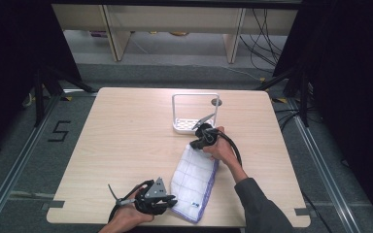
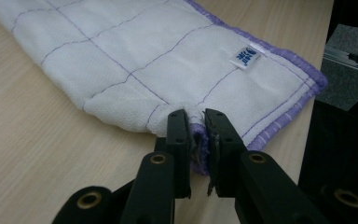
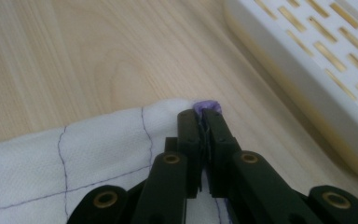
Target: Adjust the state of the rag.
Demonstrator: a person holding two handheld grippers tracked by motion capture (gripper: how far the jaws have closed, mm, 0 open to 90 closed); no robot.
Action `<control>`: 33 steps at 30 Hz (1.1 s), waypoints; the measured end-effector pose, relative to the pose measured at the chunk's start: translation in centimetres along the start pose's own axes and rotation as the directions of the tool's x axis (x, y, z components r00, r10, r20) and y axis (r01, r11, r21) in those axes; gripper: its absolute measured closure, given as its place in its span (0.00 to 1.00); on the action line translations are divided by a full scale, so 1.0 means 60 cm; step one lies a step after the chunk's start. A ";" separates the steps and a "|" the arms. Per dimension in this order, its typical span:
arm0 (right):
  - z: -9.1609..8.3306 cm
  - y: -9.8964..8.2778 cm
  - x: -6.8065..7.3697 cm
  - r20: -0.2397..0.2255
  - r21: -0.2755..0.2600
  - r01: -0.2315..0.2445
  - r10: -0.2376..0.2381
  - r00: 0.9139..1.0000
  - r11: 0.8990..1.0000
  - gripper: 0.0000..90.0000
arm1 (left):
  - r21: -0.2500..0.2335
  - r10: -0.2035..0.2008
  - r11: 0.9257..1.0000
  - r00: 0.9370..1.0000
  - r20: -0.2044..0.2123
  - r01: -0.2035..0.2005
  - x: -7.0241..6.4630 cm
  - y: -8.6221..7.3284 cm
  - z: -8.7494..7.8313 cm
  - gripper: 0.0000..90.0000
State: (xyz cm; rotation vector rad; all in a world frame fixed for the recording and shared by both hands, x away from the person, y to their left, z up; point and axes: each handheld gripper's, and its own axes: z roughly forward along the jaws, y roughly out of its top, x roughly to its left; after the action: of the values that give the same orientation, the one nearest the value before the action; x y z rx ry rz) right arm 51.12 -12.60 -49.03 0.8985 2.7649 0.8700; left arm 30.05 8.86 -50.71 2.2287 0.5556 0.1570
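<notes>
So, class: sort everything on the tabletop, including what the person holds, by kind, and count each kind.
Hand-held grippers: 2, the left hand-held gripper and the right hand-held gripper
Cloths: 1, the white cloth with purple trim
Racks: 1, the white rack
Total: 4

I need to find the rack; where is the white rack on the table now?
In the high view, the white rack stands at the table's far centre, just beyond the right gripper and the cloth.

High overhead view down the table (image 1: 126, 145); gripper views close along jaws, sharing the cloth (image 1: 194, 179).
</notes>
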 end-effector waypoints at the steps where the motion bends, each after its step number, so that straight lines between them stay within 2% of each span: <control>1: 0.002 0.003 0.003 -0.001 0.002 0.003 -0.003 1.000 1.000 0.97 | 0.006 0.022 1.000 1.000 0.004 -0.022 -0.003 0.001 0.001 0.89; 3: 0.005 0.007 0.007 -0.002 0.004 0.013 -0.013 1.000 1.000 0.97 | 0.000 0.017 1.000 1.000 0.000 -0.017 -0.012 0.003 0.005 0.89; 4: 0.006 0.008 0.011 -0.008 0.005 0.003 -0.003 1.000 1.000 0.96 | 0.006 0.031 1.000 1.000 0.005 -0.031 -0.014 0.004 0.005 0.88; 5: 0.008 0.009 0.011 -0.015 -0.003 0.026 -0.026 1.000 1.000 0.96 | 0.009 0.035 0.999 0.999 0.005 -0.035 -0.018 0.004 0.007 0.88; 6: 0.008 0.010 0.014 -0.021 0.003 0.028 -0.028 0.999 1.000 0.96 | -0.004 0.041 0.999 0.999 0.019 -0.041 -0.022 0.006 0.010 0.88; 7: 0.009 0.010 0.016 -0.021 0.003 0.036 -0.036 0.999 0.999 0.95 | 0.002 0.048 0.999 0.998 0.031 -0.048 -0.025 0.008 0.010 0.87; 8: 0.010 0.011 0.017 -0.030 -0.002 0.036 -0.036 0.999 0.999 0.92 | -0.011 0.030 0.999 0.999 0.042 -0.030 -0.030 0.009 0.013 0.86; 9: 0.010 0.011 0.018 -0.043 -0.005 0.008 -0.008 0.999 1.000 0.85 | -0.010 0.033 0.999 0.998 0.044 -0.033 -0.031 0.010 0.013 0.85; 11: 0.005 0.010 0.016 -0.027 -0.028 -0.048 0.047 0.999 0.998 0.79 | -0.008 0.017 1.000 0.997 0.077 -0.016 -0.034 0.011 0.011 0.75; 12: 0.000 0.010 0.016 -0.023 -0.033 -0.063 0.062 0.998 0.997 0.74 | -0.020 -0.007 1.000 0.996 0.084 0.008 -0.033 0.012 0.009 0.69; 14: -0.015 0.007 0.016 0.011 -0.054 -0.089 0.090 0.996 0.995 0.67 | -0.035 -0.025 0.999 0.994 0.108 0.028 -0.028 0.016 0.003 0.60; 15: -0.024 0.005 0.016 0.016 -0.071 -0.103 0.104 0.994 0.992 0.64 | -0.042 -0.016 0.999 0.994 0.111 0.021 -0.023 0.019 -0.002 0.56; 16: -0.036 0.002 0.018 0.008 -0.085 -0.140 0.141 0.990 0.987 0.61 | -0.059 -0.016 0.998 0.995 0.099 0.021 -0.018 0.023 -0.007 0.54; 17: -0.048 -0.004 0.020 0.014 -0.096 -0.169 0.171 0.985 0.981 0.58 | -0.067 -0.033 0.997 0.995 0.089 0.039 -0.013 0.027 -0.012 0.51; 18: -0.055 -0.010 0.019 0.009 -0.133 -0.154 0.156 0.988 0.979 0.56 | -0.073 -0.025 0.997 0.996 0.085 0.031 -0.006 0.031 -0.016 0.50; 19: -0.065 -0.017 0.021 0.025 -0.142 -0.165 0.171 0.985 0.976 0.54 | -0.082 -0.033 0.996 0.996 0.082 0.039 0.001 0.035 -0.019 0.50; 20: -0.076 -0.025 0.021 0.037 -0.153 -0.151 0.158 0.987 0.977 0.54 | -0.093 -0.041 0.995 0.997 0.061 0.047 0.012 0.040 -0.022 0.49; 21: -0.087 -0.035 0.023 0.040 -0.182 -0.163 0.172 0.984 0.970 0.53 | -0.091 -0.048 0.994 0.998 0.050 0.053 0.019 0.043 -0.022 0.48; 23: -0.103 -0.050 0.024 0.020 -0.206 -0.180 0.188 0.982 0.962 0.52 | -0.092 -0.069 0.993 0.997 0.027 0.071 0.042 0.050 -0.021 0.47; 25: -0.113 -0.065 0.021 0.052 -0.223 -0.172 0.188 0.981 0.959 0.51 | -0.083 -0.084 0.993 0.996 0.010 0.084 0.070 0.058 -0.014 0.46; 26: -0.122 -0.072 0.021 0.077 -0.190 -0.174 0.191 0.978 0.966 0.51 | -0.096 -0.117 0.989 0.993 -0.009 0.116 0.077 0.061 -0.010 0.46; 27: -0.124 -0.078 0.018 0.096 -0.194 -0.158 0.179 0.979 0.968 0.50 | -0.089 -0.125 0.988 0.992 -0.009 0.124 0.090 0.064 -0.007 0.45; 28: -0.127 -0.084 0.017 0.091 -0.195 -0.176 0.197 0.976 0.965 0.50 | -0.088 -0.141 0.986 0.990 -0.010 0.139 0.101 0.067 -0.002 0.45; 30: -0.129 -0.095 0.013 0.082 -0.200 -0.198 0.218 0.973 0.960 0.49 | -0.093 -0.151 0.985 0.988 -0.043 0.147 0.121 0.074 0.007 0.45; 31: -0.129 -0.100 0.010 0.095 -0.213 -0.197 0.221 0.971 0.957 0.48 | -0.084 -0.151 0.986 0.987 -0.052 0.146 0.131 0.078 0.011 0.45; 32: -0.129 -0.104 0.007 0.108 -0.210 -0.193 0.219 0.970 0.958 0.48 | -0.071 -0.153 0.986 0.986 -0.061 0.148 0.141 0.081 0.014 0.44; 33: -0.131 -0.107 0.007 0.100 -0.200 -0.212 0.235 0.967 0.957 0.48 | -0.067 -0.161 0.985 0.984 -0.077 0.156 0.149 0.085 0.018 0.44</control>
State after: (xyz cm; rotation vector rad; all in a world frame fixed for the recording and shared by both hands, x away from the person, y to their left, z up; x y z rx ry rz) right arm 45.44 -20.46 -46.01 1.2010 2.4610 1.0510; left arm 40.09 9.17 -48.25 2.1164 0.7603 0.1809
